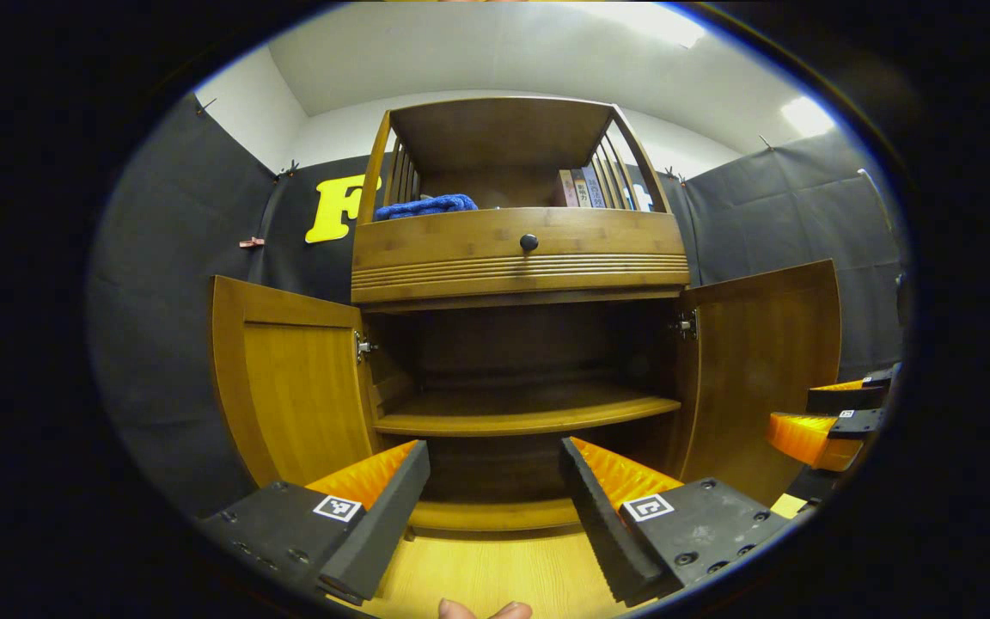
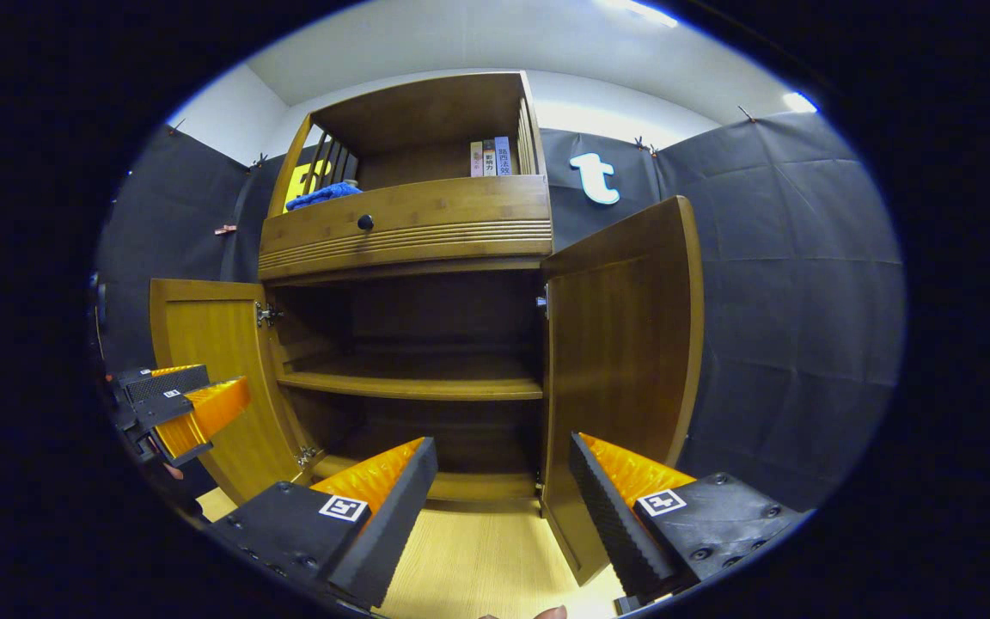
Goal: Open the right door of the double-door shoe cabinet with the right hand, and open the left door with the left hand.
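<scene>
Ahead of each open tool [image 1: 495, 499], both cabinet doors [image 1: 289, 378] ajar.

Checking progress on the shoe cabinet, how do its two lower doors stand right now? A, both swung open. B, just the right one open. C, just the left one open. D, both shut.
A: the left door and right door both stand swung out, baring the inner shelf.

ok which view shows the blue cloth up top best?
Left gripper view: the blue cloth sits near centre, its folds clear. In the right gripper view the cloth is smaller and off to the side.
</scene>
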Available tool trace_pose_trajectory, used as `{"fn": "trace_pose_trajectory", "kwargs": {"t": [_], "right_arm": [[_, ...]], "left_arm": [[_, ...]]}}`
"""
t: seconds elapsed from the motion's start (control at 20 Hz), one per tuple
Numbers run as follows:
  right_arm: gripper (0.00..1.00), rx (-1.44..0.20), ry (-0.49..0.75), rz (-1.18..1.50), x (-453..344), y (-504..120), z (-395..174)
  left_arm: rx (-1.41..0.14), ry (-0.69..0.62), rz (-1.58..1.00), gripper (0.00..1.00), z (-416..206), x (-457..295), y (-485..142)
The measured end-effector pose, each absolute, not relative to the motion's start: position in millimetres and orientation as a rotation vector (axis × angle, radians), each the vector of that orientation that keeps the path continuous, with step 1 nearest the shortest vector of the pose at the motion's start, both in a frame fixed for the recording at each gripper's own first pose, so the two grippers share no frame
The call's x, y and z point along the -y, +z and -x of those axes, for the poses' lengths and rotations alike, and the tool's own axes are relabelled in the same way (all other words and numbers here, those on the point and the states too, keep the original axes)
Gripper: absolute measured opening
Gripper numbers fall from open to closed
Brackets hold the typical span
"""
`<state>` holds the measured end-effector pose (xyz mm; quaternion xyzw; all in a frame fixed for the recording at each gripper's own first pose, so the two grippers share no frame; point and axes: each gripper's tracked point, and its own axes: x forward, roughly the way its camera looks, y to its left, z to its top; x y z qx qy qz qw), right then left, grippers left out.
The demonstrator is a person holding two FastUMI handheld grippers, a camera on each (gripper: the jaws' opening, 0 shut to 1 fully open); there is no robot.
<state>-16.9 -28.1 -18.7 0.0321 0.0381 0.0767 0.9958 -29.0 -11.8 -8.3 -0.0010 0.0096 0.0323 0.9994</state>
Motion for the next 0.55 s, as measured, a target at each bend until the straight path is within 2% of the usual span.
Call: {"fn": "trace_pose_trajectory", "kwargs": {"t": [0.25, 0.3, 0.55], "right_arm": [[0.98, -0.078, 0.15, -0.067, 26.5, -18.5, 17.7], [0.98, -0.079, 0.153, -0.063, 26.0, -19.8, 18.6], [0.98, -0.084, 0.158, -0.052, 22.7, -20.8, 19.2]], "left_arm": [[-0.014, 0.057, -0.002, 0.92, 30.7, 13.2, -5.7], [-0.015, 0.056, 0.0, 0.95, 31.8, 12.3, -7.6], [-0.015, 0.052, 0.0, 0.95, 31.1, 13.2, -9.4]]}}
